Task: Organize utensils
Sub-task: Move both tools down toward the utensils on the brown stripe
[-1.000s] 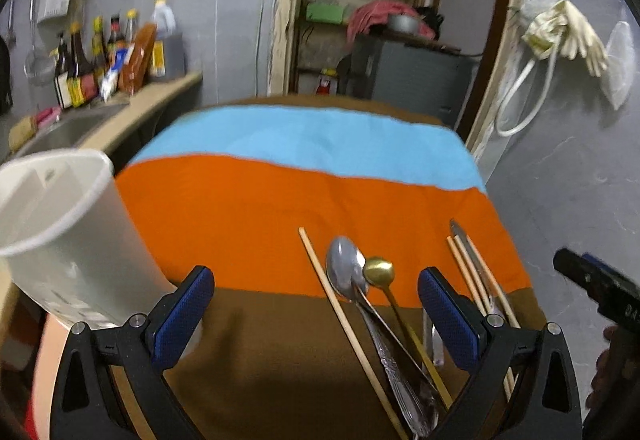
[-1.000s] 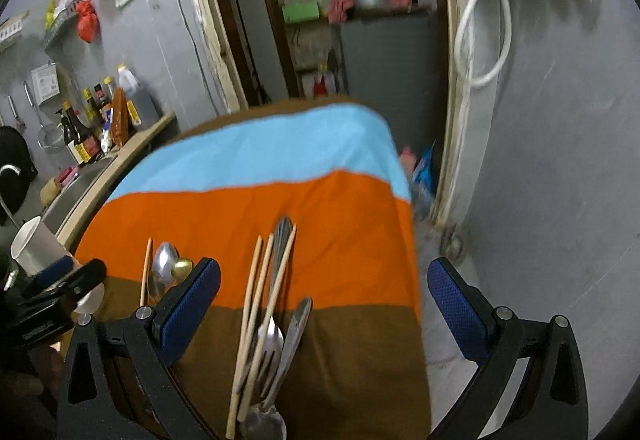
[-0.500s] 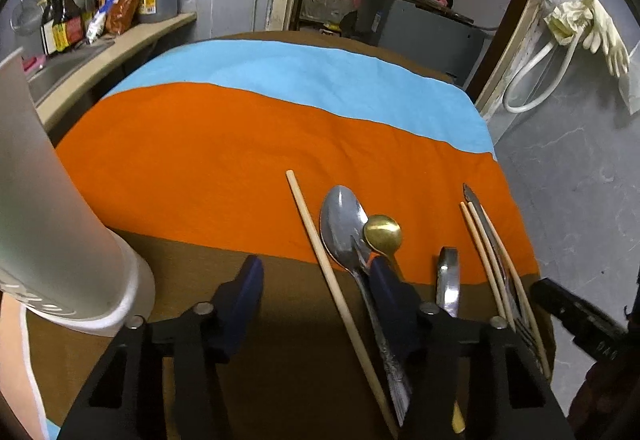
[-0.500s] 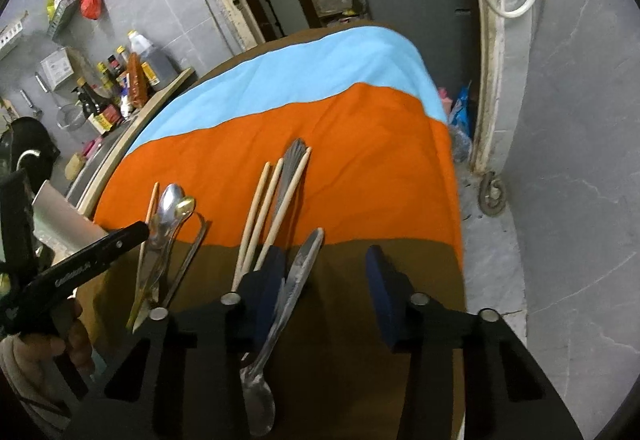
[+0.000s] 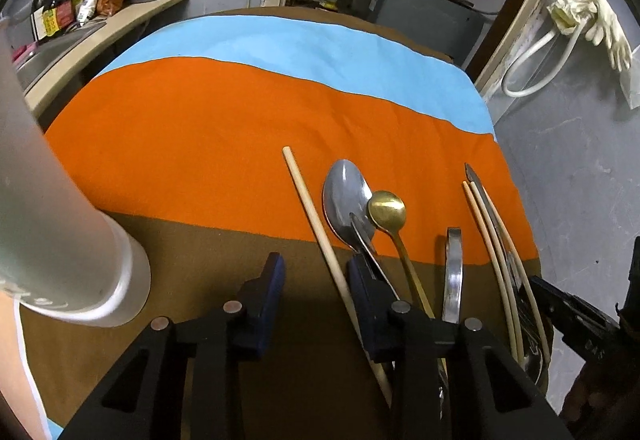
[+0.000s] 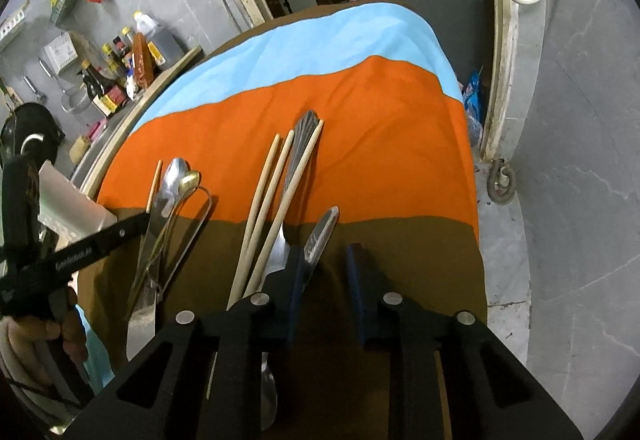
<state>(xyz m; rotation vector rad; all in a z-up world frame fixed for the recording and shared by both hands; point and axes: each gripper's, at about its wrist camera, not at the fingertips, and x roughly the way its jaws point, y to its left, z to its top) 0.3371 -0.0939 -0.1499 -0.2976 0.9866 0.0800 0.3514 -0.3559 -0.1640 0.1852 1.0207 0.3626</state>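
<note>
Left wrist view: left tongs (image 5: 316, 280) hanging apart around chopstick (image 5: 320, 228), probably for cup (image 5: 60, 240); right tongs (image 6: 326, 272) apart, holding nothing.

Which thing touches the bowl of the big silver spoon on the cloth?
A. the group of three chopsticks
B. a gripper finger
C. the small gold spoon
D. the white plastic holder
C: the small gold spoon rests its bowl against the right edge of the big silver spoon.
</note>
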